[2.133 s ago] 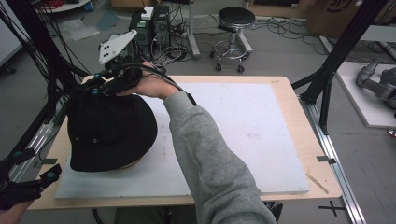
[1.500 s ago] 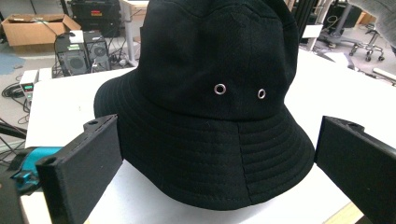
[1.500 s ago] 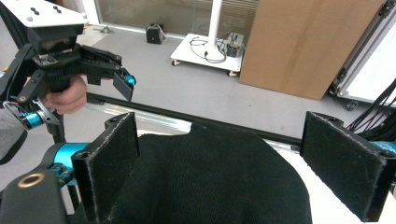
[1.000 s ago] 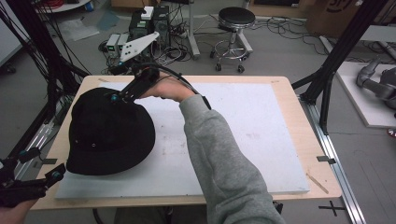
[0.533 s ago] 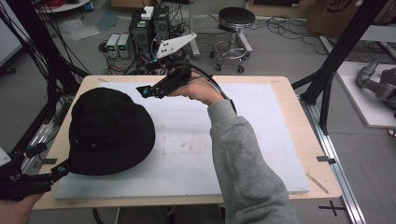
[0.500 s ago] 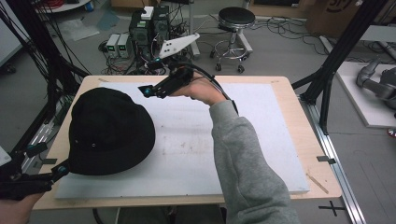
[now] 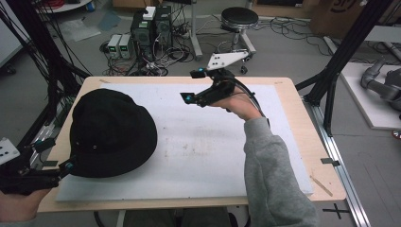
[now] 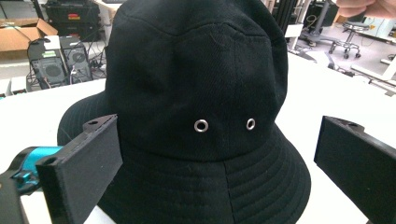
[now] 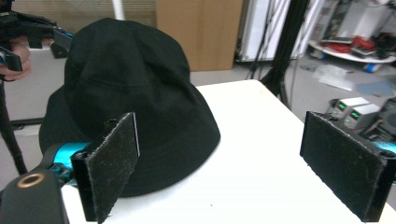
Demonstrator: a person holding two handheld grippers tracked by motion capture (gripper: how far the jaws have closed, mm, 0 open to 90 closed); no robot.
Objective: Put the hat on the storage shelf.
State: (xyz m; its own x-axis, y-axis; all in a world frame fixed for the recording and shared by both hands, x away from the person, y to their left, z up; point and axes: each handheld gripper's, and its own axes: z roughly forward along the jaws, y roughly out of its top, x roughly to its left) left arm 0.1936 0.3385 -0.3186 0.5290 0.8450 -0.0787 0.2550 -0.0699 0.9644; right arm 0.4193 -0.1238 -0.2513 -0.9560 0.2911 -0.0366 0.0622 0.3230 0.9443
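A black bucket hat (image 7: pixel 111 132) sits crown up on the left part of the white board (image 7: pixel 203 156). My left gripper (image 7: pixel 56 155) is at the table's front left corner, open, its jaws close to the hat's brim (image 8: pixel 201 186) and one to each side of it. Two metal eyelets (image 8: pixel 201 125) face it. My right gripper (image 7: pixel 191 85) hangs open above the board's far middle, well right of the hat, with nothing between its jaws. The right gripper view looks back at the hat (image 9: pixel 130 93) over open jaws (image 9: pixel 223 120), with the left gripper (image 9: pixel 28 32) beyond.
The board lies on a wooden table (image 7: pixel 302 142). Black frame posts (image 7: pixel 56 80) and cables stand at the left edge, another post (image 7: pixel 340 66) at the right. Computers (image 7: pixel 151 28) and a stool (image 7: pixel 239 19) stand on the floor beyond.
My right gripper has left the hat's top and swung right and up, away from it. The left gripper has come in closer to the brim. The hat has settled slightly right.
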